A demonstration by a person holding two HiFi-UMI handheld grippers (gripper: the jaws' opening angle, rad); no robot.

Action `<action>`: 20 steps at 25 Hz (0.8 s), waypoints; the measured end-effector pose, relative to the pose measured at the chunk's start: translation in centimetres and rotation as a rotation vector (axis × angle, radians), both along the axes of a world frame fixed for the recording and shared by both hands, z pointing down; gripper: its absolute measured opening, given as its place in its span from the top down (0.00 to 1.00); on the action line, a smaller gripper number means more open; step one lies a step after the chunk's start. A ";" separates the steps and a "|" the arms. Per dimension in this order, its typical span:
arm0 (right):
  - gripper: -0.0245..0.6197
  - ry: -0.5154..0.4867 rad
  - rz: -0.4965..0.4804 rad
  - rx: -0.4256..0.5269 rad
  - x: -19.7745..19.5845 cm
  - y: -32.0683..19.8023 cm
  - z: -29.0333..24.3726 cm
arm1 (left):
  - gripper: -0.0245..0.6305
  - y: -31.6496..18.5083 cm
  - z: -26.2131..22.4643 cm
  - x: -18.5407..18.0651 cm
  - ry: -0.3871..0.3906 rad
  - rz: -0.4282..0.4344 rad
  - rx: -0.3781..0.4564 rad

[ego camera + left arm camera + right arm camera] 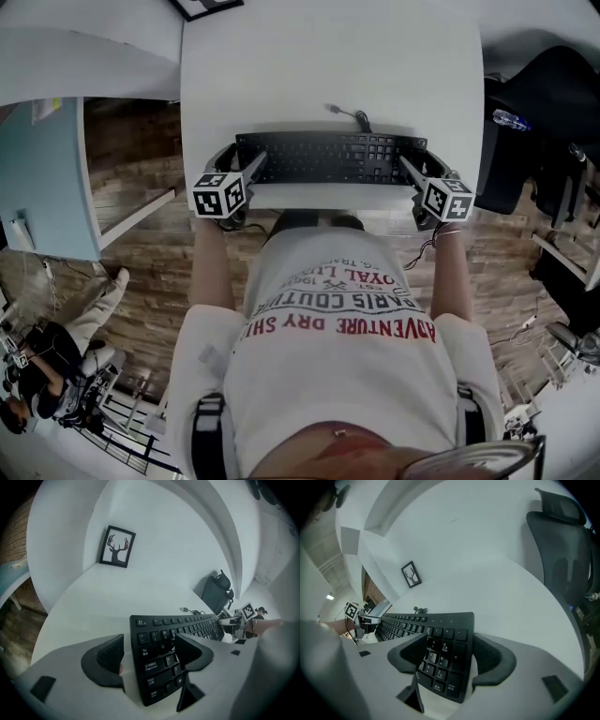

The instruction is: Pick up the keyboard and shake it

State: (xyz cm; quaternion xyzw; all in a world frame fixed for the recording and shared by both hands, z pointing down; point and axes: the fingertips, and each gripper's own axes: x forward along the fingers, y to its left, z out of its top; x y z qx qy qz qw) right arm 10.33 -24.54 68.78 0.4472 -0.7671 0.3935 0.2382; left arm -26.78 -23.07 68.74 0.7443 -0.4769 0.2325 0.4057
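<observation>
A black keyboard lies flat on the white table, close to its near edge, with its cable trailing behind it. My left gripper reaches in at the keyboard's left end and my right gripper at its right end. In the left gripper view the jaws stand wide apart around the keyboard's left end, with a gap showing beside the outer pad. The right gripper is likewise open, straddling the number-pad end of the keyboard. Neither gripper presses on it.
A framed deer picture stands at the table's far left corner. A black office chair sits to the table's right. A pale blue desk is at the left, and a person sits on the wooden floor at lower left.
</observation>
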 end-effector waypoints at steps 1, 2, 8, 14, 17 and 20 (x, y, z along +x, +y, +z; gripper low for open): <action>0.50 -0.008 -0.007 -0.008 0.1 0.0 0.0 | 0.45 0.0 0.0 0.3 0.004 0.020 -0.007; 0.50 -0.012 -0.016 -0.018 0.2 0.1 0.0 | 0.45 0.1 0.0 0.7 0.007 0.047 -0.014; 0.50 0.017 -0.049 -0.092 -0.1 0.1 0.5 | 0.44 0.4 0.5 1.3 0.011 0.117 -0.041; 0.50 -0.031 -0.073 -0.138 -1.1 -0.1 0.7 | 0.44 0.5 0.8 0.7 0.020 0.129 -0.043; 0.50 -0.023 -0.057 -0.140 -0.9 -0.2 0.5 | 0.44 0.5 0.8 0.8 0.023 0.100 -0.022; 0.50 -0.016 -0.050 -0.137 -0.6 -0.1 0.3 | 0.44 0.6 0.5 0.9 0.022 0.083 -0.007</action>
